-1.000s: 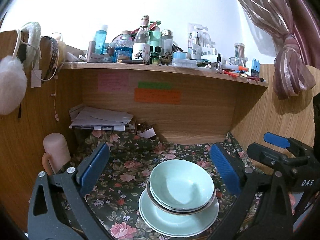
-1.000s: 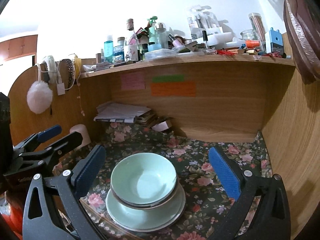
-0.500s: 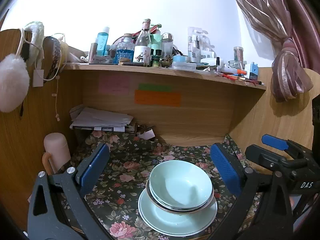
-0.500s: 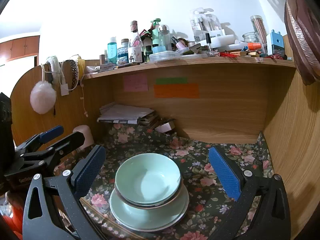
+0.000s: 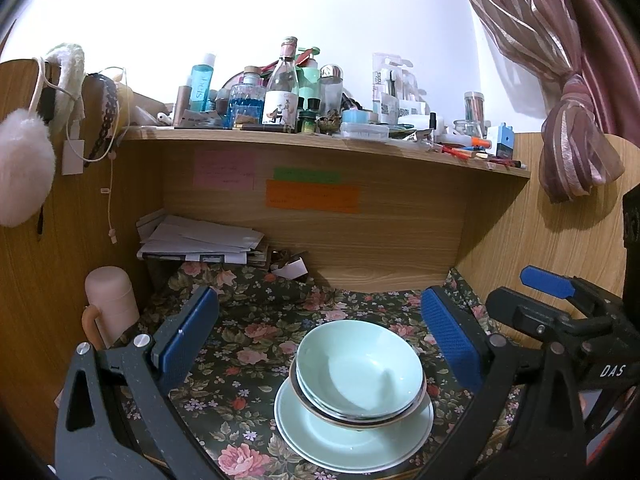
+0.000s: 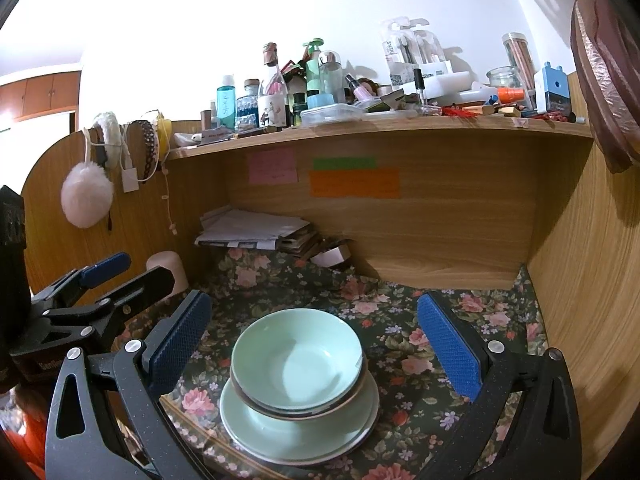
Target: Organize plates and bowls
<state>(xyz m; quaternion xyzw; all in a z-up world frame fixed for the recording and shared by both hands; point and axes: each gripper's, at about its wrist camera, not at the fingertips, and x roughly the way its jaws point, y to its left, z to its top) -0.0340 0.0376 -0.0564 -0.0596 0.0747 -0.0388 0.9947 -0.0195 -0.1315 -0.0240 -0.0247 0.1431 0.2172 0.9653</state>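
Both tongs spread wide, empty: left tongs (image 5: 320, 340), right tongs (image 6: 312, 344). Mint bowls (image 5: 360, 372) nested, stacked on mint plates (image 5: 352, 440), bench (image 5: 248, 360) centre, 6 o'clock of sticky notes (image 5: 312, 196).

Both cameras have drawn back and tipped slightly upward from the stack of bowls (image 5: 360, 372). In the left wrist view the stack has slid toward the lower right of the frame. In the right wrist view it has drifted rightward to centre between the right hand-held gripper (image 6: 316, 344)'s spread pads.
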